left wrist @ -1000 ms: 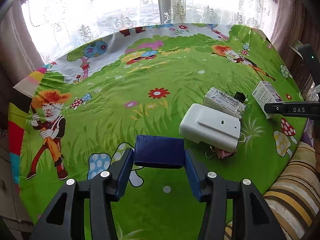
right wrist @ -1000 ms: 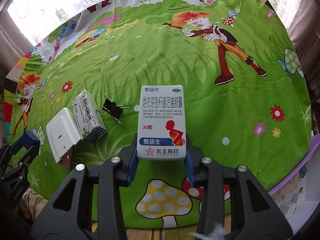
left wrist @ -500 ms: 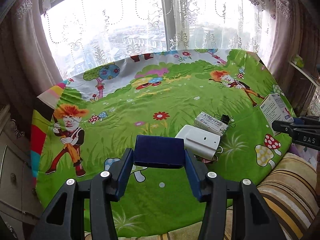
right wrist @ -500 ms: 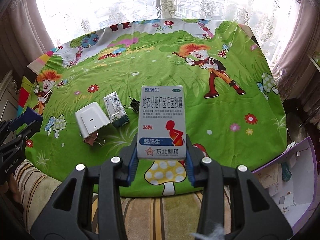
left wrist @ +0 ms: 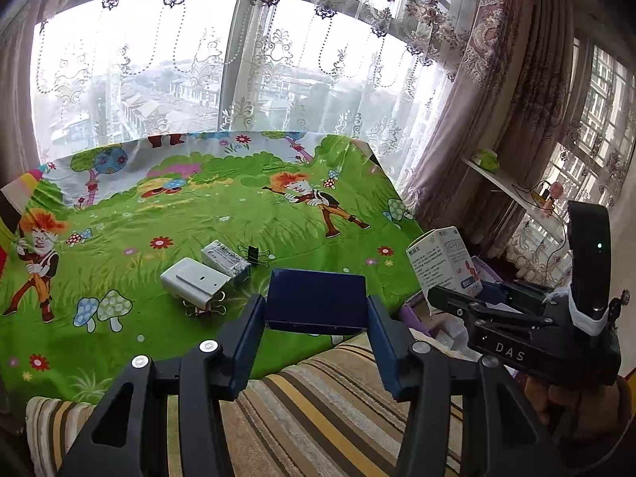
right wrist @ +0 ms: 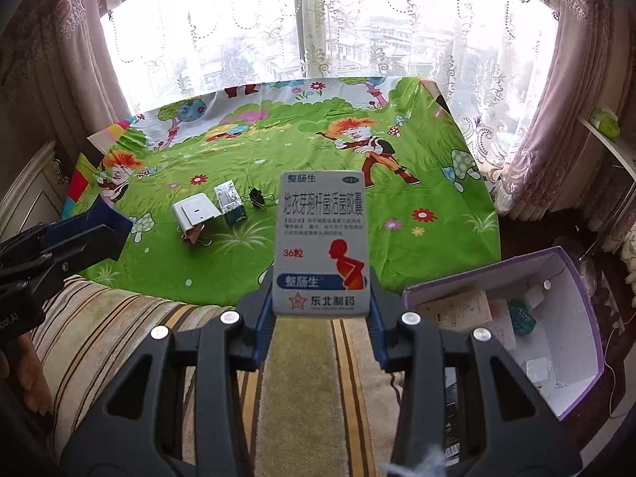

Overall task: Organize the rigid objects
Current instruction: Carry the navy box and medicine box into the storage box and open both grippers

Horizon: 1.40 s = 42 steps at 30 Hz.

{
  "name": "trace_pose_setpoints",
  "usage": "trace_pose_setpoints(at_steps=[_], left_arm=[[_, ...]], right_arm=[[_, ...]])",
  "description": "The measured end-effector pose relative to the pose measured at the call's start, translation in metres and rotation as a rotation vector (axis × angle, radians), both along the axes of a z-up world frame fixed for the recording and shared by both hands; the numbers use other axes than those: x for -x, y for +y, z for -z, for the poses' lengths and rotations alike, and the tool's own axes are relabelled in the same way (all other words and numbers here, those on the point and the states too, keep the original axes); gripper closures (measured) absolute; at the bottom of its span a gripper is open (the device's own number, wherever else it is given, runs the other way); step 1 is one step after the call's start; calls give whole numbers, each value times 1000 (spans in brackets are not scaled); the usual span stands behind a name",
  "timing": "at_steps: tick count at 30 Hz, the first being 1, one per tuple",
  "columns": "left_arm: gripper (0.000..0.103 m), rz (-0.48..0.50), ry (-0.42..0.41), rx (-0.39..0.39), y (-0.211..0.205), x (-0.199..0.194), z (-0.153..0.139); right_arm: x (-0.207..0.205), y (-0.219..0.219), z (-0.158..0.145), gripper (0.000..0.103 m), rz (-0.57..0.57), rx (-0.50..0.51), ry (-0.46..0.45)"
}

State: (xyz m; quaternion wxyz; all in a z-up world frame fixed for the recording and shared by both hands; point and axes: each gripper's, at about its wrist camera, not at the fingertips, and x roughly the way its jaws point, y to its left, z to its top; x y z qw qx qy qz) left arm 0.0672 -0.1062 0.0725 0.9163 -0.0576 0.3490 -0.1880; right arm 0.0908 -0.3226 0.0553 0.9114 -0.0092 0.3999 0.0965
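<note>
My left gripper (left wrist: 316,318) is shut on a dark blue box (left wrist: 316,298), held in the air over the near edge of the green cartoon cloth (left wrist: 198,214). My right gripper (right wrist: 322,298) is shut on a white medicine box (right wrist: 321,242) with a red figure, held upright above the striped cushion (right wrist: 302,377). It also shows in the left wrist view (left wrist: 445,260). On the cloth lie a white plastic case (right wrist: 195,212), a small printed box (right wrist: 228,202) and a black binder clip (right wrist: 257,198).
An open purple-edged cardboard box (right wrist: 556,262) with several small items inside stands at the lower right, beside the cushion. Lace curtains and a window are behind the table. A shelf (left wrist: 508,187) runs along the right wall.
Both grippers have pulled back and up from the table, each keeping its box. The cushion and the purple box have come into view.
</note>
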Motion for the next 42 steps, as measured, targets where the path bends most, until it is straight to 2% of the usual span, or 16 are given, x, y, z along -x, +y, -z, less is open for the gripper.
trace_pose_setpoints(at_steps=[3, 7, 14, 19, 28, 31, 32, 34, 36, 42], left_arm=[[51, 49, 11, -3, -29, 1, 4], [51, 127, 63, 56, -59, 0, 7], [51, 235, 150, 49, -115, -1, 19], [51, 294, 172, 6, -152, -5, 25], [51, 368, 191, -11, -189, -8, 33], [45, 394, 202, 9, -194, -10, 33], [42, 396, 200, 6, -195, -9, 33], [41, 392, 203, 8, -193, -9, 34], [41, 374, 211, 22, -190, -12, 34], [41, 321, 228, 57, -175, -17, 34]], right_arm=[[9, -19, 3, 59, 39, 30, -9], [17, -45, 6, 59, 91, 71, -21], [34, -83, 2, 59, 178, 116, -58], [42, -106, -1, 59, 243, 136, -78], [46, -142, -2, 59, 349, 132, -84], [46, -150, 0, 58, 372, 119, -74], [46, -153, 0, 56, 378, 107, -70], [47, -157, 0, 38, 380, 86, -73], [49, -158, -1, 30, 375, 68, -84], [48, -152, -1, 28, 357, 58, -84]])
